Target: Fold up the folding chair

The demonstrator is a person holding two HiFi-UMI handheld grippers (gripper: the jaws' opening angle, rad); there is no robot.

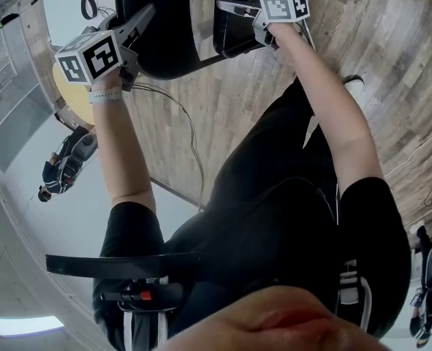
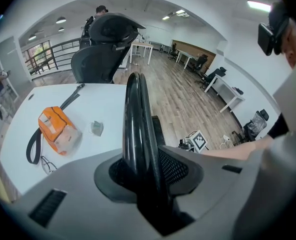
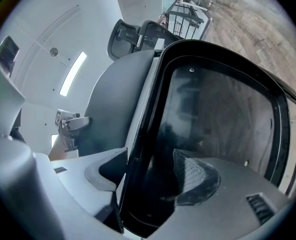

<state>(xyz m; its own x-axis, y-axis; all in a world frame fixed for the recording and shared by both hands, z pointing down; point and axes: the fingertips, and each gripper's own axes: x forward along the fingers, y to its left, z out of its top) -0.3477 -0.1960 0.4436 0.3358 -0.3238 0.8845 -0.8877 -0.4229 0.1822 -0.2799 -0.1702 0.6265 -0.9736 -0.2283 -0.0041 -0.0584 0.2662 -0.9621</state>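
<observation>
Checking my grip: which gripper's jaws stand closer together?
The left gripper: its jaws flank a thin chair rim; the right gripper straddles a thicker framed panel.

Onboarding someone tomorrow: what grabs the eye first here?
The black folding chair at the head view's top, held by both grippers. The left gripper is clamped on its thin rim; the right gripper holds its glossy framed panel. On the white table behind lies an orange pouch.

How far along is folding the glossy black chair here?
Done: both grippers are on the glossy black folding chair. In hand: left gripper straddles one panel's rim, right gripper clamps the other panel's frame. Left: a strip of wooden floor shows between the panels, so they aren't yet flat together.
</observation>
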